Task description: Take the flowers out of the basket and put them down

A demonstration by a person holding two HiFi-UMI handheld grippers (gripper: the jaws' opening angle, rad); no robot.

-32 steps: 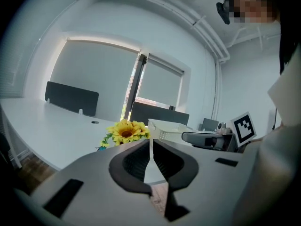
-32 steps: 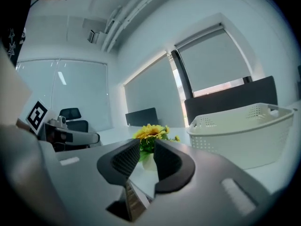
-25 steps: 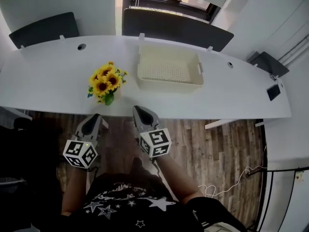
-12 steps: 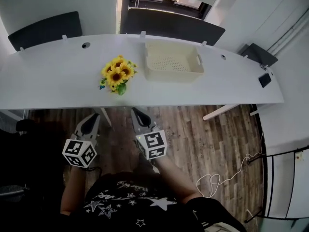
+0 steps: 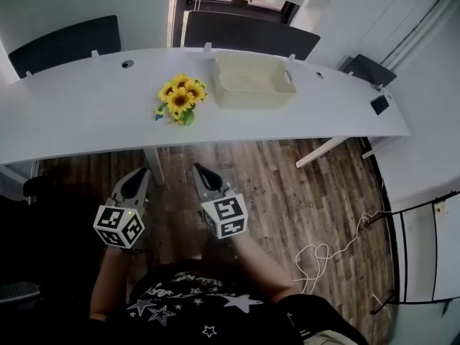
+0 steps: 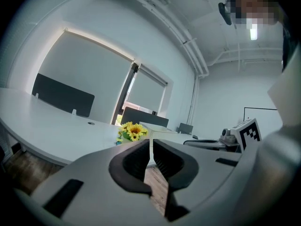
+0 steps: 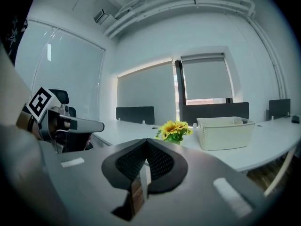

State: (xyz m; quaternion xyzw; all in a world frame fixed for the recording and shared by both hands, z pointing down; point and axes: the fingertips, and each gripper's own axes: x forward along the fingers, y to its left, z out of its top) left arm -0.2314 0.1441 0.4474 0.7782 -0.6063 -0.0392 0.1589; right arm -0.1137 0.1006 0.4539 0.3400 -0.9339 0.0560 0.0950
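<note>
Yellow sunflowers (image 5: 180, 99) with green leaves sit on the white desk (image 5: 86, 117), outside the cream perforated basket (image 5: 251, 100) and close beside its left wall. The bunch is slightly nearer the person than the basket's front wall. Both grippers are well apart from the basket, off the desk's near edge and over the brown wooden floor (image 5: 287, 192), in front of the person's dark star-printed shirt (image 5: 194, 300). The left gripper (image 5: 138, 175) is further left of the basket than the flowers are. Its fingers (image 6: 131, 161) are parted only by a thin slit, with nothing between them. The right gripper (image 5: 201, 171) hangs on the person's side of the basket, roughly below the flowers in the head view. Its fingers (image 7: 160, 164) are pressed together at the tips and hold nothing. Each gripper points toward the basket's end of the desk, and each gripper view shows the flowers ahead of its fingers.
</note>
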